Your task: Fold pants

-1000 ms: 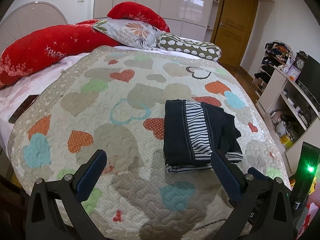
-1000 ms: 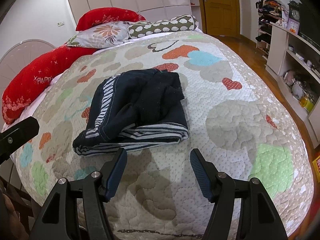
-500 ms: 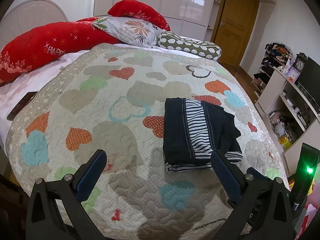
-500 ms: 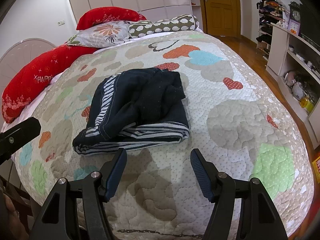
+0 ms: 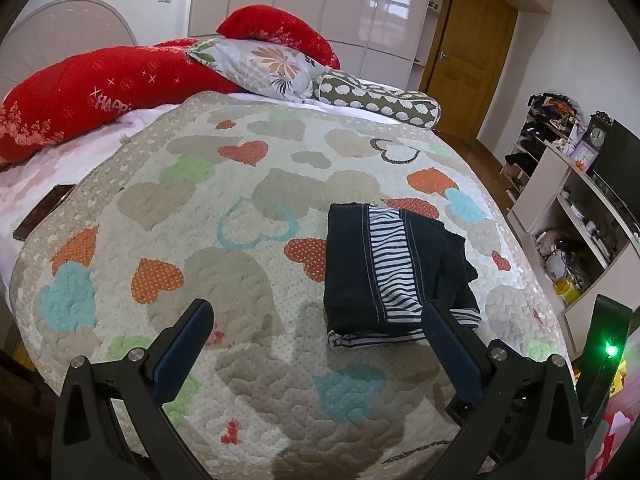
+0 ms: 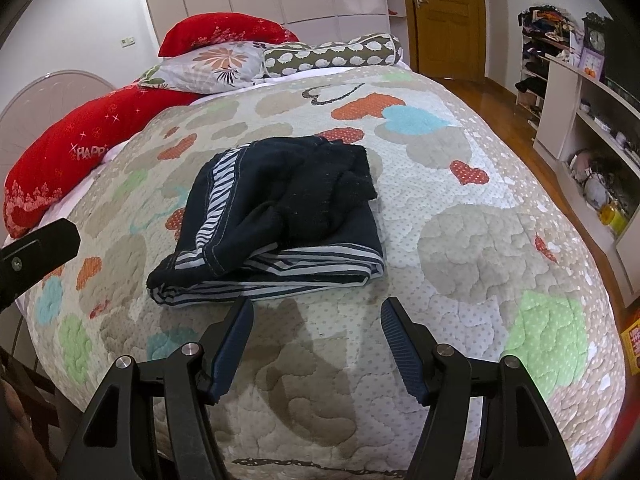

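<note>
On red pillow: "HAPPY" lettering

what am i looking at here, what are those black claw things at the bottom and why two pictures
Those claws are hand-held tongs; a person holds one in each hand, and each carries a wide-angle camera looking along its fingers. One picture comes from the left tongs, the other from the right tongs. Both stand open and hold nothing. They point down at a bed with a heart-patterned quilt. On it lies a pair of dark pants with striped trim, folded into a compact bundle. Pillows sit at the head of the bed.
</note>
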A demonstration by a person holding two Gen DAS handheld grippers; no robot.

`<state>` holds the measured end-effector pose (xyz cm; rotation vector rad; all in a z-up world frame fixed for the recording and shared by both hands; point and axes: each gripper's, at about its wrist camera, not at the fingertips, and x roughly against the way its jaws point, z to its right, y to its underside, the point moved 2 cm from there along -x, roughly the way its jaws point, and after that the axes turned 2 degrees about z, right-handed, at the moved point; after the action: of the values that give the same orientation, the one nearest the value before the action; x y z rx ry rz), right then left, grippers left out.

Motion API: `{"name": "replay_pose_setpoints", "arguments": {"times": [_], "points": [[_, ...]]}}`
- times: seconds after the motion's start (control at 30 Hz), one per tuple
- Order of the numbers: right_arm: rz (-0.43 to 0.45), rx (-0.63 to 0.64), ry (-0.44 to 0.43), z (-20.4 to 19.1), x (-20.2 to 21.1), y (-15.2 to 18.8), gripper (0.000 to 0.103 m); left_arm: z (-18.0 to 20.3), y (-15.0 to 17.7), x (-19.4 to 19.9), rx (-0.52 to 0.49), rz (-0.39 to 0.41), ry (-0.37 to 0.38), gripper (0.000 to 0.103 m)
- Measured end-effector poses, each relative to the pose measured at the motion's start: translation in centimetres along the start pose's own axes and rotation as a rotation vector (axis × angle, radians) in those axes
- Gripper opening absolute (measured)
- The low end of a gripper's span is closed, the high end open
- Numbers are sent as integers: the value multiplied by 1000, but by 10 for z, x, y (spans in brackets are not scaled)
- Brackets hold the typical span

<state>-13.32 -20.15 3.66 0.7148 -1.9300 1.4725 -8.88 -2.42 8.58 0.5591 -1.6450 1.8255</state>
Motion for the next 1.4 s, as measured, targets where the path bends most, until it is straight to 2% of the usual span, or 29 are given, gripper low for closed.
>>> {"name": "replay_pose_setpoints", "arguments": {"times": [0.27,0.47,0.57,0.6,0.77,0.9,1.1,1.4], "points": [[27,1,9,3,5,-3,71,5,-3,15,-24,94,-36,103],[55,11,11,1,11,-5,71,5,-10,47,-40,285,-135,103],[71,22,10,0,14,-6,71,6,-16,61,-40,342,-141,103],[76,25,10,0,15,-6,71,6,-19,62,-41,343,-128,103],[81,27,11,1,15,-6,71,2,-24,48,-24,240,-102,103],[83,29,10,2,17,-5,71,-7,-19,44,14,205,-47,103],[94,55,15,-3,18,-3,73,-8,-14,32,12,150,-74,103],[93,102,14,-11,17,0,74,-5,-6,19,-7,67,-70,103]]}}
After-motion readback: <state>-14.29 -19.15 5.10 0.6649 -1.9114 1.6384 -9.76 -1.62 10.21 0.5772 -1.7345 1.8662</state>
